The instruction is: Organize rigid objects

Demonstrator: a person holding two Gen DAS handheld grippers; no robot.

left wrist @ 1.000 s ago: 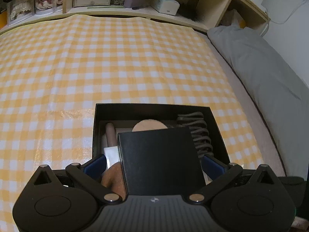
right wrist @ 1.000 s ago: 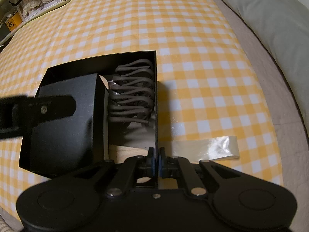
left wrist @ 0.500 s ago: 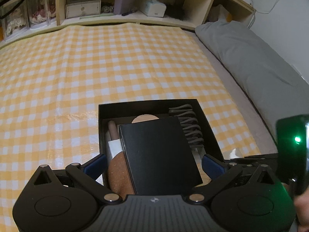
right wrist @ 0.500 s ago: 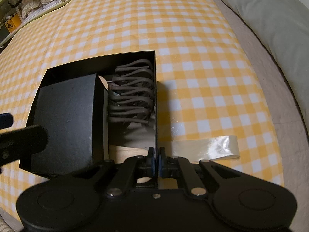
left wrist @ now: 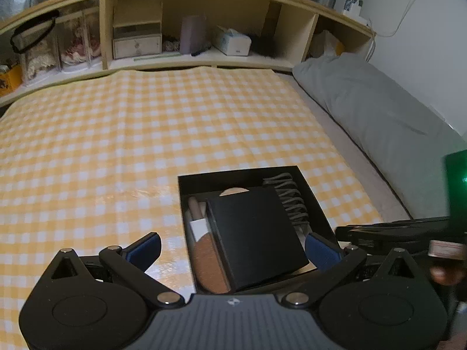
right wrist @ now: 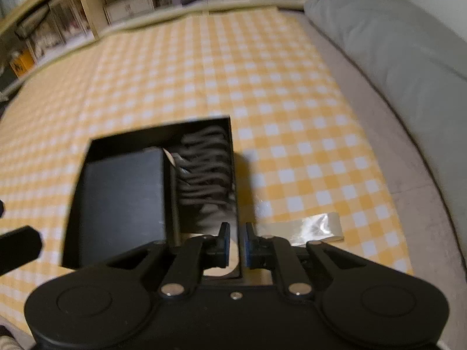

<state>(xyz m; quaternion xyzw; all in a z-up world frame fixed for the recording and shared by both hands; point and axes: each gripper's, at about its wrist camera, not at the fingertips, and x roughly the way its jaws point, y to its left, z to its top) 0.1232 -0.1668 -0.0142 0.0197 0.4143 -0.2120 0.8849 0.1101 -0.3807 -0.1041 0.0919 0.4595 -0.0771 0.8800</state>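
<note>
Though earlier shut, right gripper (right wrist: 236,245) ajar.

Both wrist views high, near, facing headboard shelf (left wrist: 186,55); shared: black box (left wrist: 316,201) (right wrist: 232,157), checked cloth (left wrist: 116,134).

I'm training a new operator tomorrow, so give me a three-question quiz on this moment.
1. True or false: the left gripper is clamped on the small black rectangular box.
2. The grey ribbed coil lies in the large black open-top box: A) by the wall nearest the grey pillow; B) by the opposite wall; C) under the small box.
3. Fill in: the right gripper straddles the large box's side ____.

Key: 1 false, its fingers are spread wide; 2 A; 3 wall.
</note>
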